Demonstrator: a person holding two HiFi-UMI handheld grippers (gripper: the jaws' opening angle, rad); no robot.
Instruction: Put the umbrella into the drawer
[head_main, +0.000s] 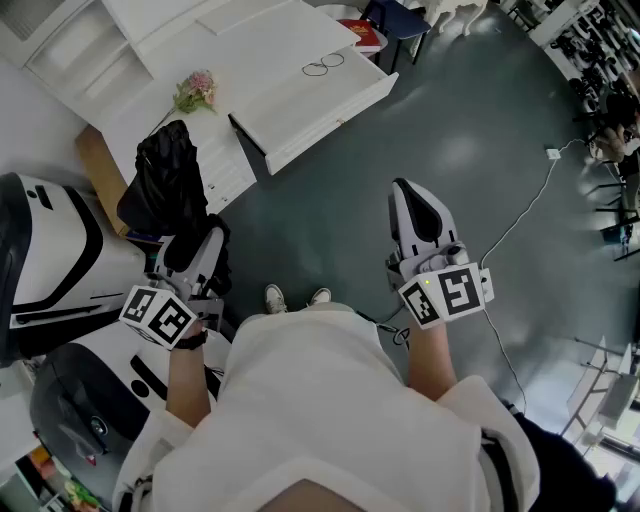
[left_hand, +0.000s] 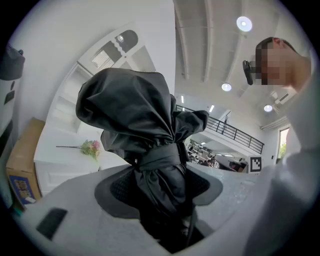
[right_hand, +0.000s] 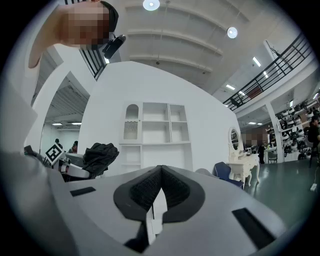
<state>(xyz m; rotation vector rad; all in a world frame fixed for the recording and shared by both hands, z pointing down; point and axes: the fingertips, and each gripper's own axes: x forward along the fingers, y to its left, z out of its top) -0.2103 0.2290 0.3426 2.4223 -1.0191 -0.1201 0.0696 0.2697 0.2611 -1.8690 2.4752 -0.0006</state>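
A folded black umbrella (head_main: 165, 185), bunched and tied with a strap, is clamped in my left gripper (head_main: 196, 238) at the left of the head view. In the left gripper view the umbrella (left_hand: 135, 120) fills the middle and both pads of the left gripper (left_hand: 161, 189) press on its strapped part. Ahead of it the white cabinet's drawer (head_main: 312, 105) stands pulled open. My right gripper (head_main: 408, 192) is held over the floor to the right, shut with nothing between its pads (right_hand: 142, 192). From the right gripper view the umbrella (right_hand: 101, 156) appears at the left.
A flower sprig (head_main: 195, 92) lies on the cabinet top and thin dark rings (head_main: 322, 66) lie near the drawer. A cardboard box (head_main: 98, 170) and white-and-black machines (head_main: 60, 250) stand at the left. A cable (head_main: 520, 225) runs across the grey floor. A blue chair (right_hand: 226, 172) stands to the right.
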